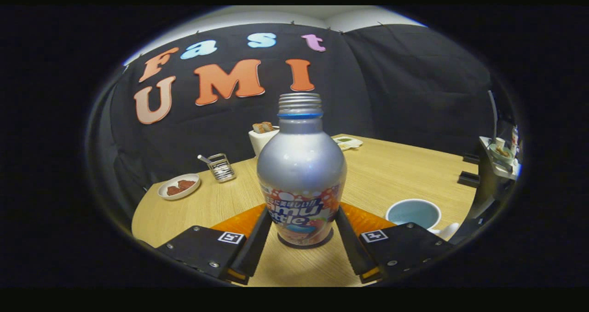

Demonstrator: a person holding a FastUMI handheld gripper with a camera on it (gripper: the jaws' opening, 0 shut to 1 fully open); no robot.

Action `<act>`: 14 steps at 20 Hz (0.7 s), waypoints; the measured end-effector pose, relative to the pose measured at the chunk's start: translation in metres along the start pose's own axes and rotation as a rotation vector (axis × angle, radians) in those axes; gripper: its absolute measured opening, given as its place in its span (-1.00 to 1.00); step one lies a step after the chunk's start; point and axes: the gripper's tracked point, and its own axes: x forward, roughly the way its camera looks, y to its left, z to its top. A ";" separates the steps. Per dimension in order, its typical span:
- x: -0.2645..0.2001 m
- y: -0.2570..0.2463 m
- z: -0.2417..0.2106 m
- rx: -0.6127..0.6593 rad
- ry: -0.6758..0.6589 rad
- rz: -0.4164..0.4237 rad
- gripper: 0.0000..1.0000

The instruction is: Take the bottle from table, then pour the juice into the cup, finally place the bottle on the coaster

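Observation:
A silver aluminium bottle point(301, 164) with a colourful label and no cap stands upright on the wooden table point(405, 169), its base resting on the wood. My gripper point(302, 222) has the bottle between its two black fingers; the left finger point(255, 243) and the right finger point(349, 245) both press against the labelled lower sides. An orange coaster point(368, 220) lies flat just beyond the bottle and shows on both sides of it. A pale blue cup point(413, 213) stands to the right, beyond the right finger, and looks empty.
At the far left sit a white dish with brown pieces point(179, 186) and a small wire holder point(222, 167). A white container point(262, 139) stands behind the bottle, with a small plate point(348, 142) far back. A dark stand point(487, 183) is at the table's right edge.

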 end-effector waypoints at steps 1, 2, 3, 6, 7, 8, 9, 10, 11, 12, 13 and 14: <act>0.006 0.004 -0.002 -0.033 -0.010 -0.001 0.54; 0.013 0.006 -0.007 -0.061 -0.010 -0.008 0.54; 0.018 0.009 -0.011 -0.087 -0.005 -0.010 0.54; 0.028 0.013 -0.026 -0.118 0.020 -0.019 0.55; 0.030 0.014 -0.028 -0.121 0.013 -0.016 0.55; 0.034 0.014 -0.028 -0.130 0.004 -0.025 0.55; 0.036 0.012 -0.030 -0.142 -0.001 -0.034 0.55; 0.038 0.010 -0.033 -0.149 0.001 -0.039 0.55; 0.038 0.012 -0.035 -0.146 0.003 -0.031 0.55; 0.039 0.014 -0.036 -0.140 0.007 -0.023 0.56; 0.040 0.012 -0.038 -0.136 0.014 -0.023 0.56; 0.040 0.012 -0.041 -0.134 0.020 -0.025 0.57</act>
